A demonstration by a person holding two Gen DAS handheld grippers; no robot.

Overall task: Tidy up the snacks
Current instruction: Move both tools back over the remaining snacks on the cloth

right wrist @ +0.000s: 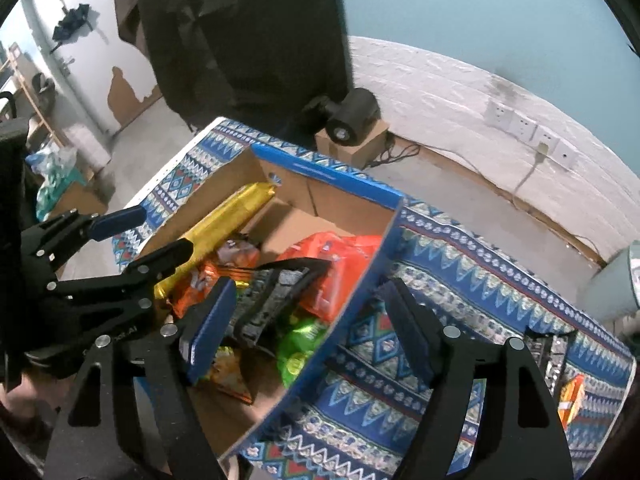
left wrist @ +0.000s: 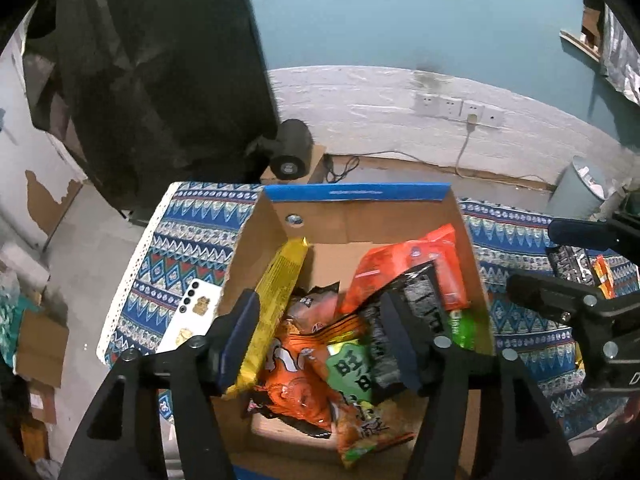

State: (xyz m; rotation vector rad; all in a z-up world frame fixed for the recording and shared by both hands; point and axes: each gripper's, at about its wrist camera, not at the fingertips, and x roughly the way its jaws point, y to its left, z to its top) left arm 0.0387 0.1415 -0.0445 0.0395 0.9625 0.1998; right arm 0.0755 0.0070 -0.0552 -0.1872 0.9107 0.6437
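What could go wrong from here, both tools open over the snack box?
1. The right tool straddles the cardboard box wall; closing or lowering may catch the wall rather than a snack.
2. The left tool hangs over overlapping packets; the black packet lies on the red-orange one, so a grab may take two.
3. Snacks at the cloth's right edge, like the orange packet, could be knocked off.

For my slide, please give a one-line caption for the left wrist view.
Open left tool hovers over a cardboard box filled with snack packets on a patterned tablecloth.
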